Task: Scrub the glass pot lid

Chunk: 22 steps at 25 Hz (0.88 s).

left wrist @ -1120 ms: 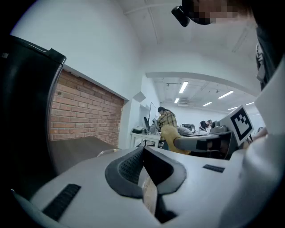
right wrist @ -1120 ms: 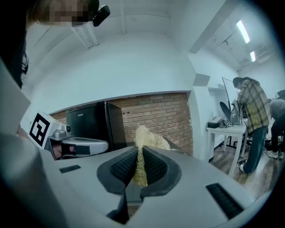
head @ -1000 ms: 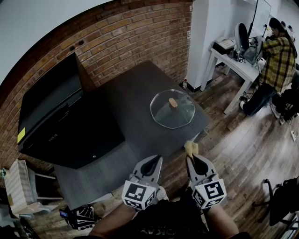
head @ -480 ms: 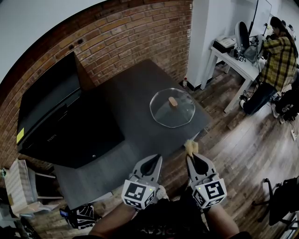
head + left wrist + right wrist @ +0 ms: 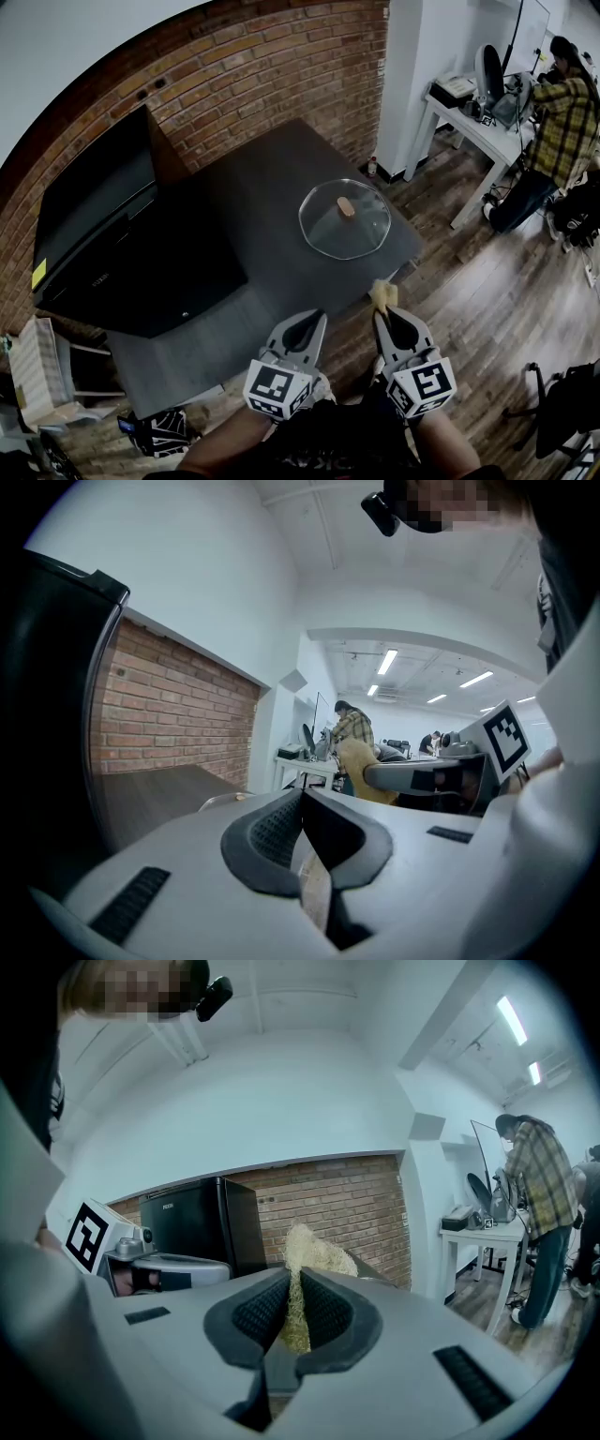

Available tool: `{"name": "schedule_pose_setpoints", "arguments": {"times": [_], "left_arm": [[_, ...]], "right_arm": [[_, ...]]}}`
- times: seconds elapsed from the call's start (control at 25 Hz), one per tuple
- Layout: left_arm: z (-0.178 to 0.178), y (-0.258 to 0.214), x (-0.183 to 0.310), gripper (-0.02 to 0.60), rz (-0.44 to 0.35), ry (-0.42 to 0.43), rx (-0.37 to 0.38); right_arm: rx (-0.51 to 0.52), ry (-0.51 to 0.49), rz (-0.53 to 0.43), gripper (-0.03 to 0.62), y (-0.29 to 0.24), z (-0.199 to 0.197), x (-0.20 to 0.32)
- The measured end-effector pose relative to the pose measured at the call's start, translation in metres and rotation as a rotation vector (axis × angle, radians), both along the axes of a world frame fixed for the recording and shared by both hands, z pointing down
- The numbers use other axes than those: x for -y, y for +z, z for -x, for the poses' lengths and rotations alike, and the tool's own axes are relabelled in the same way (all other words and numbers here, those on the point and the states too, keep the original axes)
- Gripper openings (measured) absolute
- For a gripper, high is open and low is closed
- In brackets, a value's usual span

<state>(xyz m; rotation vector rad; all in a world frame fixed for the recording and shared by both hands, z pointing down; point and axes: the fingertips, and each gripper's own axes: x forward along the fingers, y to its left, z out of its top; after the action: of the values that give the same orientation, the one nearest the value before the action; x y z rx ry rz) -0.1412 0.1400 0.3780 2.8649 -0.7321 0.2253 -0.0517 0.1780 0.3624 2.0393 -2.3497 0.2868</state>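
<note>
Your left gripper [image 5: 304, 326] hovers near the front edge of the dark table [image 5: 262, 187]. Its jaws are pressed fully together with nothing between them. Your right gripper [image 5: 387, 320] is just beside it. Its jaws are clamped on a yellowish fibrous scrub pad [image 5: 382, 296], which protrudes past the jaw tips. The glass pot lid [image 5: 323, 236] lies flat on the table near the right-hand corner, with its brown knob [image 5: 346, 207] facing up. The lid is well apart from both grippers. A black appliance [image 5: 103, 234] stands at the table's left, against the brick wall [image 5: 262, 75].
</note>
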Motion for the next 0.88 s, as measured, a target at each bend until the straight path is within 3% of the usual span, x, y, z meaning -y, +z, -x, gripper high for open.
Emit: {"name": "schedule_pose_setpoints", "arguments": {"times": [0.4, 0.88], "left_arm": [[-0.042, -0.002, 0.004, 0.031, 0.003, -0.035, 0.019], [-0.093, 0.005, 0.012, 0.032, 0.022, -0.196, 0.046]], "right_arm": [[0.022, -0.044, 0.009, 0.040, 0.002, -0.045, 0.010], [0.049, -0.204, 0.018, 0.040, 0.008, -0.100, 0.032]]}}
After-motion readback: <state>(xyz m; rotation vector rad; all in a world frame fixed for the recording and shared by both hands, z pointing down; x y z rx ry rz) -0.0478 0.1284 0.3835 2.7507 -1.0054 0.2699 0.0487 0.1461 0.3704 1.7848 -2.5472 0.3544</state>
